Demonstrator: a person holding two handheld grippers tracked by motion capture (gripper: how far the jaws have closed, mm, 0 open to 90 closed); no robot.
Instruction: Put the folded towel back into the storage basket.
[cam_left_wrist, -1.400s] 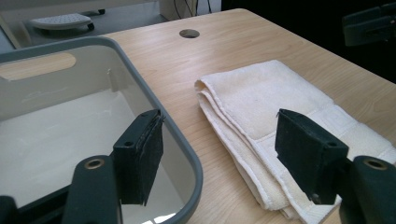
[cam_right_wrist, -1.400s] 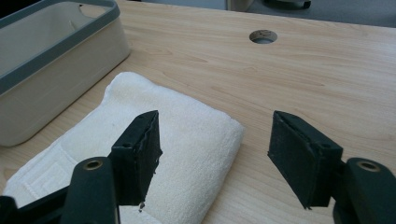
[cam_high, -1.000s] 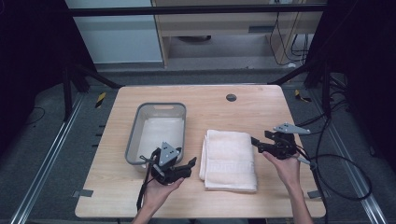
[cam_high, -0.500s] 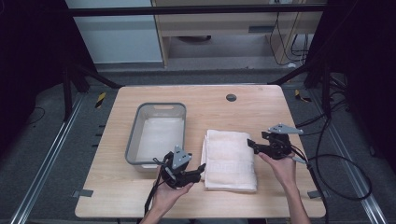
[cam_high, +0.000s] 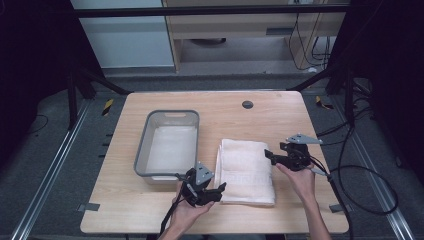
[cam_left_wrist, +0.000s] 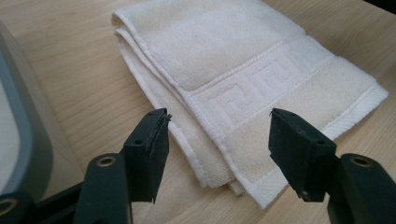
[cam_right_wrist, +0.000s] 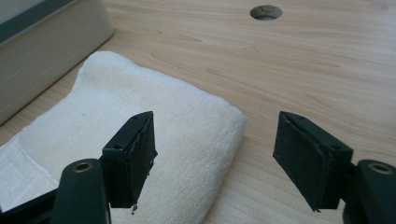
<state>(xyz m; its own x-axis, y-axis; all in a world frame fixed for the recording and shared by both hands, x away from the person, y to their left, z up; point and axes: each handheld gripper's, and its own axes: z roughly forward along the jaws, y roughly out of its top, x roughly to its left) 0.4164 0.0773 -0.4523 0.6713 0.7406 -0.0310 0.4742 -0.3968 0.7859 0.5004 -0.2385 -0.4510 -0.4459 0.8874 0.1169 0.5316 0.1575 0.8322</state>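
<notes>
High view: wooden table (cam_high: 300, 120) with grey bin (cam_high: 169, 145) left of centre and folded cream towel (cam_high: 246, 171) just beside it on the right, flat on the tabletop. Round hole (cam_high: 247, 104) in the table surface, beyond the towel.

Left hand (cam_high: 186, 212) entering from the bottom edge, forearm angled up and slightly right, holding left gripper (cam_high: 218, 191) at the towel's near left corner, between the bin's near end and the towel. Jaws pointing right toward the towel edge.

Right hand (cam_high: 299, 179) entering from the bottom right, forearm angled up and left, holding right gripper (cam_high: 268, 154) at the towel's right edge, toward the far end. Jaws pointing left at the towel.

Left gripper view: jaws spread wide, nothing between them; near corner of the towel with its woven key-pattern band (cam_left_wrist: 261, 86) lying beyond the gap. Bin wall at the left edge.

Right gripper view: jaws likewise spread wide, gripping nothing; towel's far right corner below the gap, left jaw over the cloth, right jaw over bare wood. Contact with the towel not determinable.
</notes>
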